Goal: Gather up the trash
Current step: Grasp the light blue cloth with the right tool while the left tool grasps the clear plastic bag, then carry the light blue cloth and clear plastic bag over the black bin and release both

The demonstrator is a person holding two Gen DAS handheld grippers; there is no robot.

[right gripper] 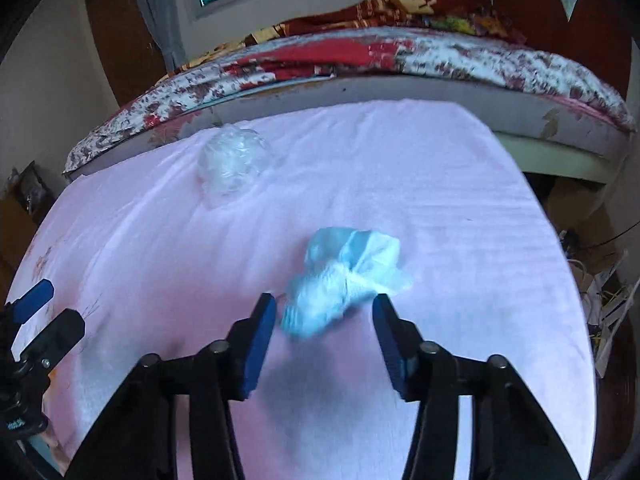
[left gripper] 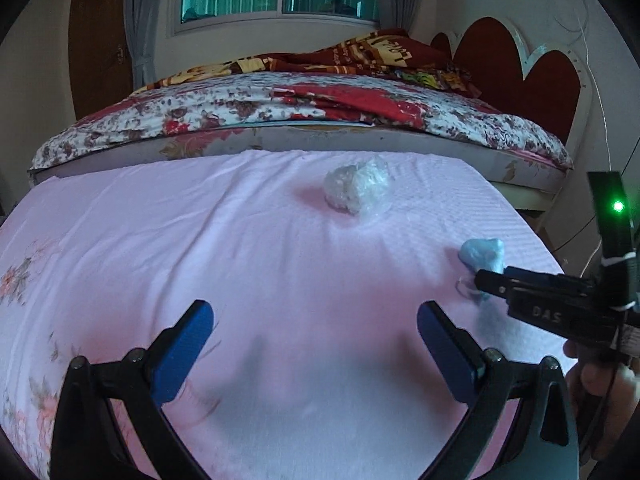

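Note:
A crumpled light-blue wad of trash [right gripper: 340,276] lies on the pink cloth [right gripper: 460,240]; it also shows in the left wrist view [left gripper: 482,256]. My right gripper [right gripper: 324,312] is open with its jaws on either side of the wad's near end, not closed on it; it also shows in the left wrist view [left gripper: 486,282]. A crumpled clear plastic ball [left gripper: 356,188] lies farther back in the middle; it also shows in the right wrist view [right gripper: 234,160]. My left gripper [left gripper: 316,320] is open and empty above the pink cloth [left gripper: 200,232], well short of the plastic ball.
A bed with a floral cover [left gripper: 280,100] and red blankets stands right behind the cloth-covered surface. A red headboard [left gripper: 520,60] is at the right. Cables and clutter [right gripper: 604,292] lie on the floor past the right edge.

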